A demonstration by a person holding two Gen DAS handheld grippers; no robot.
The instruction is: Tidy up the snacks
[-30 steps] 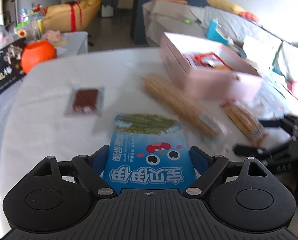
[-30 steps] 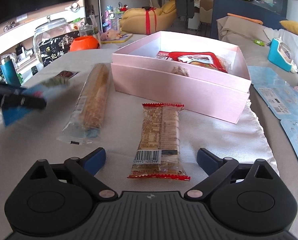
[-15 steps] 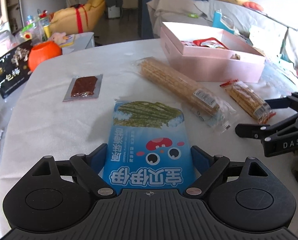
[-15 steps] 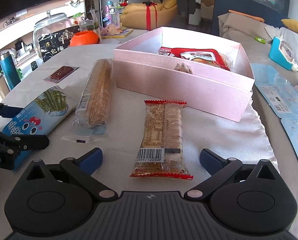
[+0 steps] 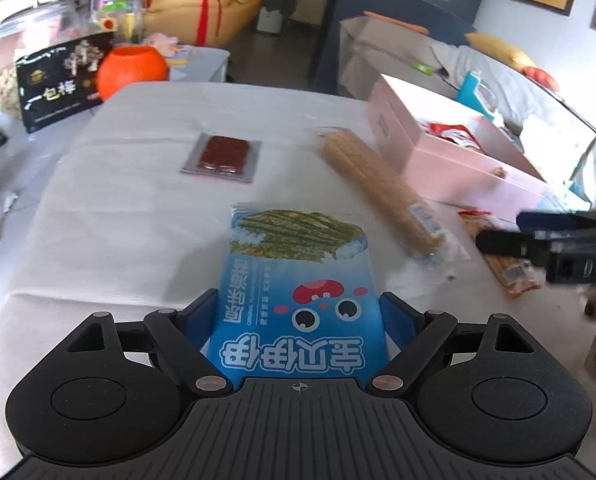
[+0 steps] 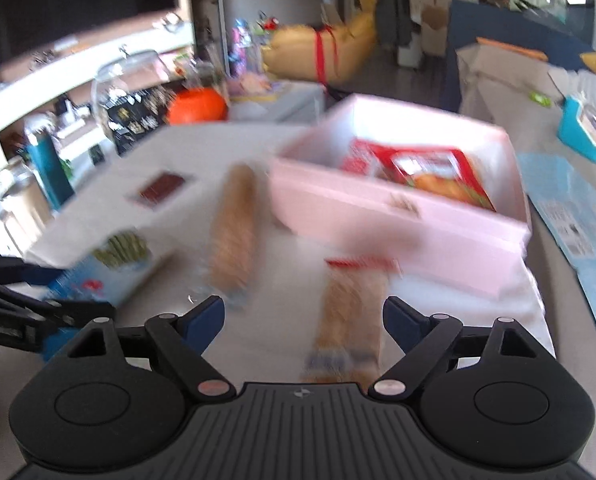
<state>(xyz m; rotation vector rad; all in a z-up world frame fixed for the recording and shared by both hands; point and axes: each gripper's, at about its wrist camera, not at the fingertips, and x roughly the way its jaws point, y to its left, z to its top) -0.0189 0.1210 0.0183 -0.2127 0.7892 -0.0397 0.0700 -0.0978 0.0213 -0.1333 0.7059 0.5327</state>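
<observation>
Seaweed snack pack (image 5: 298, 292) sits clamped between the left gripper (image 5: 298, 312) pads, above the white table (image 5: 137, 216); biscuit packet (image 6: 352, 312) lies loose between the right gripper (image 6: 304, 312), whose jaws have just been closing

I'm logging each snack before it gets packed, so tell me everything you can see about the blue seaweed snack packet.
The blue seaweed snack packet is a flat, glossy plastic pouch, light blue, with a photo of green seaweed strips at its far end, white Chinese characters and a cartoon face with two eyes and a red cap. It looks sealed and undamaged. Its near end sits between the blue pads of the left hand-held gripper, which are closed against its edges; the far end points out over the white tablecloth. Nothing else touches it.
</observation>
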